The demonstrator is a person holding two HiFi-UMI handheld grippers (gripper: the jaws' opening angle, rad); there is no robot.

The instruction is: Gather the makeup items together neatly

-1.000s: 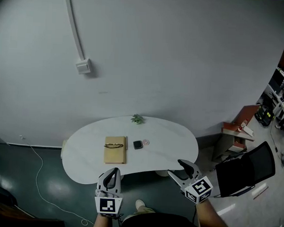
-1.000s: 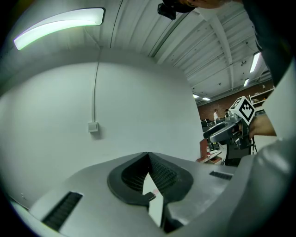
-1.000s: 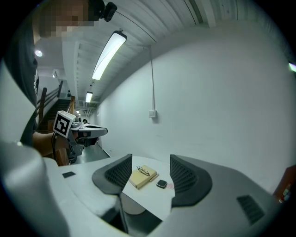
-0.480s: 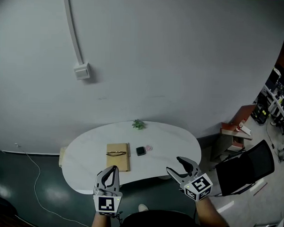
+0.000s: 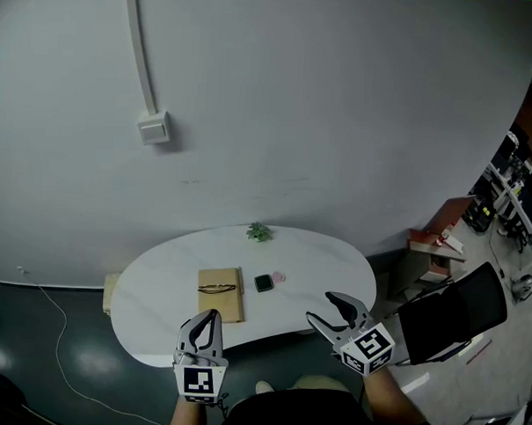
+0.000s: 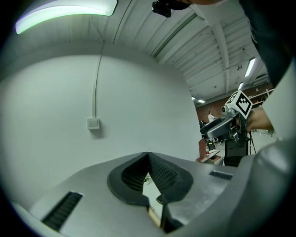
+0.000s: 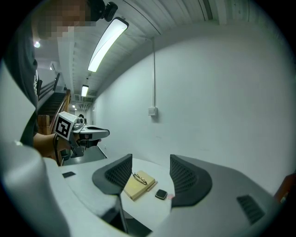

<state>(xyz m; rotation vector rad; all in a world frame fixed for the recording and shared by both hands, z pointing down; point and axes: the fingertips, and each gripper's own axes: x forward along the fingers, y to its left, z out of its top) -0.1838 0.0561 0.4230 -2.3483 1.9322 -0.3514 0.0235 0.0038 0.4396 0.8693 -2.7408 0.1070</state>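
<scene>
While both claws hang at the near edge of the white counter (image 5: 330, 258), nothing of the task is gathered yet, so the step in hand reads as the reach in. A small dark compact (image 5: 263, 283) lies near the middle of the counter, with a small pink piece (image 5: 279, 276) just beside it on its far right; both sit to the right of a tan notebook (image 5: 220, 294) that carries a pair of glasses (image 5: 217, 289). A green sprig (image 5: 259, 232) lies at the far edge, well apart from them.

The right claw (image 5: 322, 308) has its jaws standing wide apart with nothing between them, and in its own view the compact (image 7: 161, 194) shows through the gap, so it seems the better one for the first pick. I would carry it in low from the near right, put one jaw on each side of the compact, and close only once both pads are level with its edges, since so flat a thing will likely slip out of a high pinch. Keep well off the glasses.

The left claw (image 5: 210, 321) has its jaw tips pressed together on nothing; it must open before it can take the pink piece
</scene>
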